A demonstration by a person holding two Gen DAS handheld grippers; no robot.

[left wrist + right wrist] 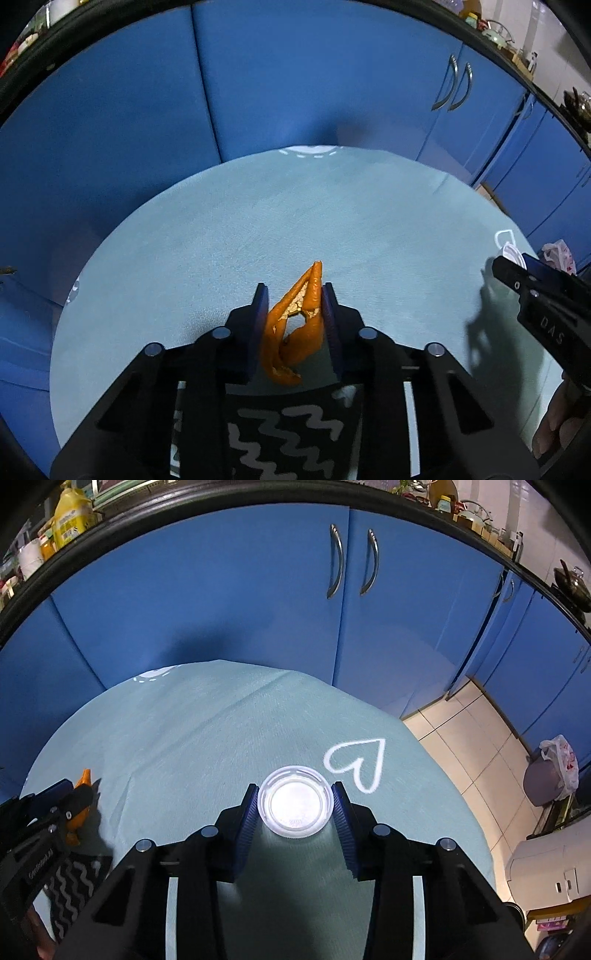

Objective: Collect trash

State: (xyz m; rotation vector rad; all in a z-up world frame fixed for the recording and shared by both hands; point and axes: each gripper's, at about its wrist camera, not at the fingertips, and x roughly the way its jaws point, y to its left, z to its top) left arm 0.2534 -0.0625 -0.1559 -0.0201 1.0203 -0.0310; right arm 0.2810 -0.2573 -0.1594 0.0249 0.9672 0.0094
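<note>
A curled orange peel (295, 325) sits between the blue pads of my left gripper (294, 287), which press on both of its sides just above the pale teal tablecloth (258, 221). A round clear plastic lid (294, 801) lies flat on the cloth between the pads of my right gripper (295, 786), and both pads touch its rim. From the left wrist, the right gripper (517, 275) shows at the right edge with the lid (511, 253) at its tip. From the right wrist, the left gripper (70, 797) shows at the far left with the peel (84, 778) poking out.
Blue cabinet doors (221, 590) with metal handles stand close behind the round table. A white heart print (360, 764) lies beside the lid. A black cloth with white wavy lines (295, 435) lies at the near edge. On the tiled floor right stands a grey bin with a plastic bag (550, 775).
</note>
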